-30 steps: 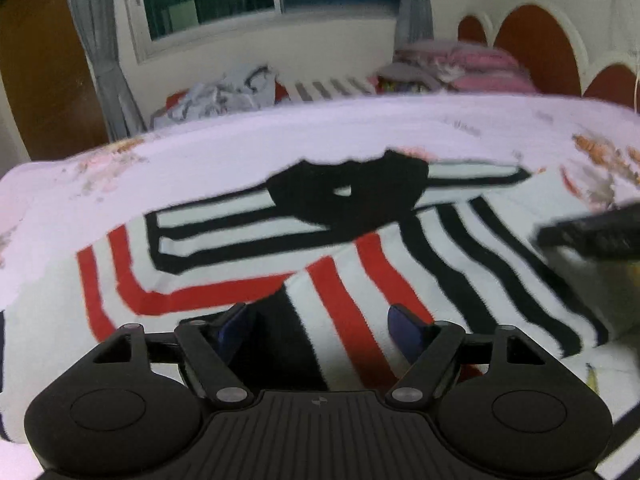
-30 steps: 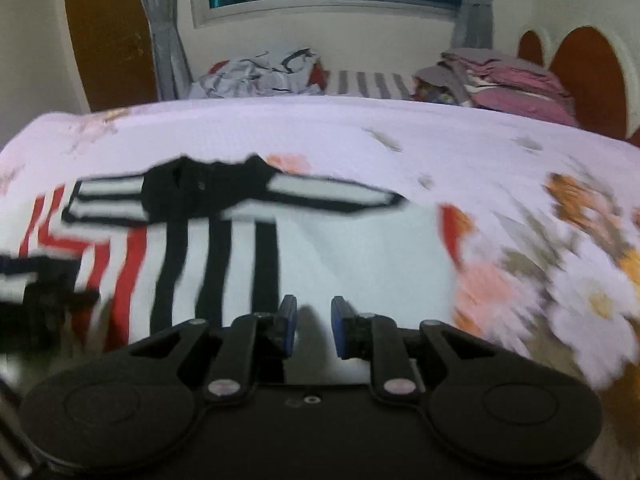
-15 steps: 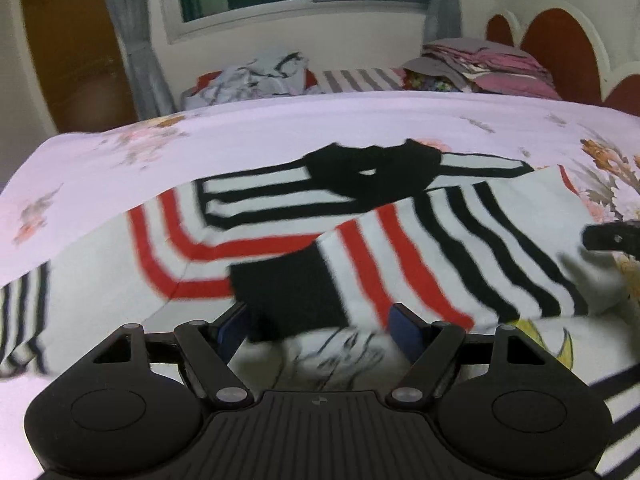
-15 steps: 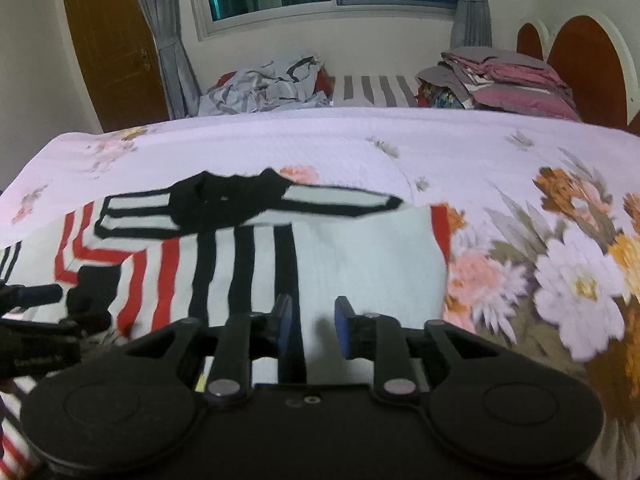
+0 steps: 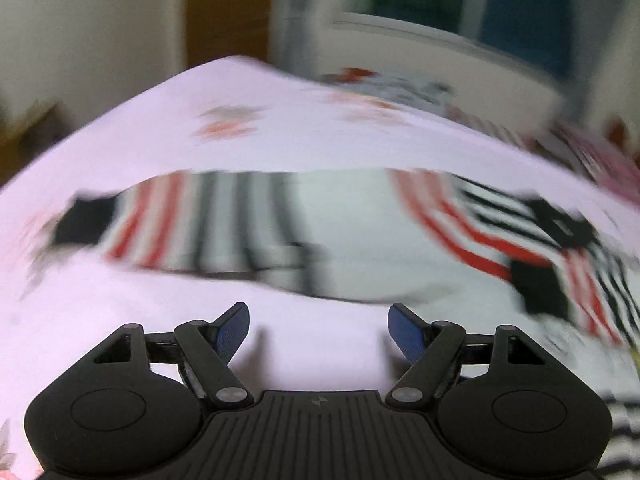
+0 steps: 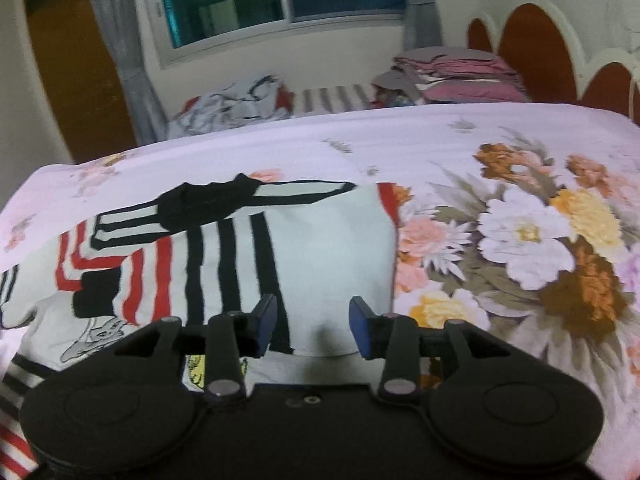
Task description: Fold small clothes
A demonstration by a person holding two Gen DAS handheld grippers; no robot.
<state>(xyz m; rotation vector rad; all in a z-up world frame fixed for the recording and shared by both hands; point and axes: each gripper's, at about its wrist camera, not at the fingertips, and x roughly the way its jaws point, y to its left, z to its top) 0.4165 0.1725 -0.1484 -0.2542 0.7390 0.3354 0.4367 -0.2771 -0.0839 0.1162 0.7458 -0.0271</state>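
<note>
While your left gripper (image 5: 318, 322) hangs over bare pink bedsheet (image 5: 168, 148) with its fingers spread wide and nothing between them, the striped shirt (image 5: 360, 236) lies ahead of it, its unfolded sleeve (image 5: 172, 224) stretched out to the left. That view is badly smeared, so you cannot judge the sleeve's edge well; reach in blind and you may pinch the sheet along with the cloth, or catch only one layer.

Further right, the shirt's body is spread flat on the bed, black collar (image 6: 204, 204) at the far end, one side already turned over the chest. Your right gripper (image 6: 313, 326) sits just over the near hem, its jaws opening, with cloth showing in the gap below but not pinched by the pads. Drop low as you pull away and a pad could snag that hem, dragging the folded side open. The flowered print of the sheet lies just right of the shirt's edge.
</note>
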